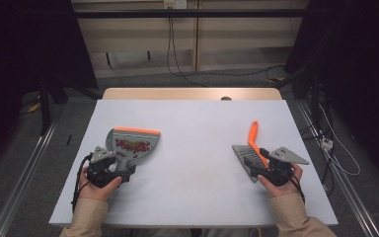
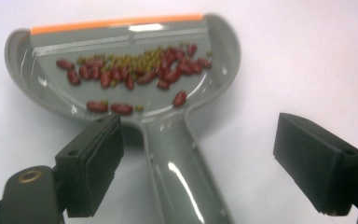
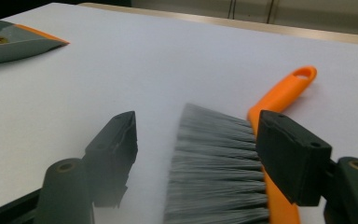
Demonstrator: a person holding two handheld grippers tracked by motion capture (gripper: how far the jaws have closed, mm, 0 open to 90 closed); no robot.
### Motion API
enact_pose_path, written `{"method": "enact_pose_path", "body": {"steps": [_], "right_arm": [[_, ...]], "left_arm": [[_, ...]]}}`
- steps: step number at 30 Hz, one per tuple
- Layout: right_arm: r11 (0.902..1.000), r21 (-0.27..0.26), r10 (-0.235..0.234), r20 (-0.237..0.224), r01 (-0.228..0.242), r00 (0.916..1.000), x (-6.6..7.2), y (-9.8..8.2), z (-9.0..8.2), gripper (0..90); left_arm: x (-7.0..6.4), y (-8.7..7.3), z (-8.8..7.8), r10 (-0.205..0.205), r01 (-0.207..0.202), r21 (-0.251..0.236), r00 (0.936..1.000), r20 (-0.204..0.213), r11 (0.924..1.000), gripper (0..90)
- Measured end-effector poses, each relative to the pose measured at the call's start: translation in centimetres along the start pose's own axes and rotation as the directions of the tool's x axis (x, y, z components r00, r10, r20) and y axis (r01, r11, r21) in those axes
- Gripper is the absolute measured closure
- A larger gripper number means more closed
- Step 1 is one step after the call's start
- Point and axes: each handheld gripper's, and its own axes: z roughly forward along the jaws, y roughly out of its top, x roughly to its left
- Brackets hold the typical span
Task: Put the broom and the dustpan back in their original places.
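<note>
The grey dustpan [image 2: 135, 79] lies flat on the white counter [image 1: 192, 148] just ahead of the left claw [image 2: 214, 163], its handle running back between the two pads, which stand wide and clear of it on either side. Lying flat with the orange lip forward, it keeps the red beans [image 2: 135, 72] (with some small green ones among them) pooled in the tray rather than spilling. The right claw [image 3: 198, 158] is likewise spread, its pads standing off the brush [image 3: 223, 172], whose grey bristles lie between them while the orange handle reaches away past the far pad. Both tools look set down and released.
</note>
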Motion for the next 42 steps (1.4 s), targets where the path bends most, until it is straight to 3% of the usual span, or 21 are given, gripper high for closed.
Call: {"method": "enact_pose_path", "body": {"steps": [6, 8, 11, 18, 35, 42], "right_arm": [[1.0000, -0.003, 0.005, -0.050, -0.005, 0.9987, -0.1, -0.3, -0.6, 24.9], [0.9999, -0.003, 0.014, -0.049, -0.015, 0.9987, -0.2, -0.4, -0.9, 24.3], [0.9998, -0.009, 0.018, -0.060, -0.018, 0.9980, -0.5, -0.5, -1.3, 23.1], [0.9997, -0.006, 0.022, -0.096, -0.023, 0.9951, -0.9, -0.9, -2.1, 22.3], [1.0000, 0.006, -0.007, -0.116, 0.007, 0.9932, -1.0, -1.7, -3.2, 21.9], [0.9998, 0.008, -0.016, -0.132, 0.017, 0.9911, -0.8, -1.9, -3.4, 22.2]], "left_arm": [[0.3, 0.0, -0.4, 0.015, -0.013, -0.053, 0.9993, 0.034, 0.9985, 13.5], [0.5, -0.1, -0.6, 0.003, 0.001, -0.073, 0.9984, 0.056, 0.9973, 13.0], [0.7, -0.2, -0.9, 0.016, -0.009, -0.094, 0.9971, 0.075, 0.9956, 11.9], [1.0, -0.3, -1.4, 0.070, -0.043, -0.174, 0.9857, 0.153, 0.9837, 7.6], [1.6, -1.4, -2.1, 0.110, -0.065, -0.237, 0.9770, 0.183, 0.9694, 6.6], [1.6, -1.8, -2.2, 0.115, -0.067, -0.238, 0.9739, 0.195, 0.9691, 6.6]]}}
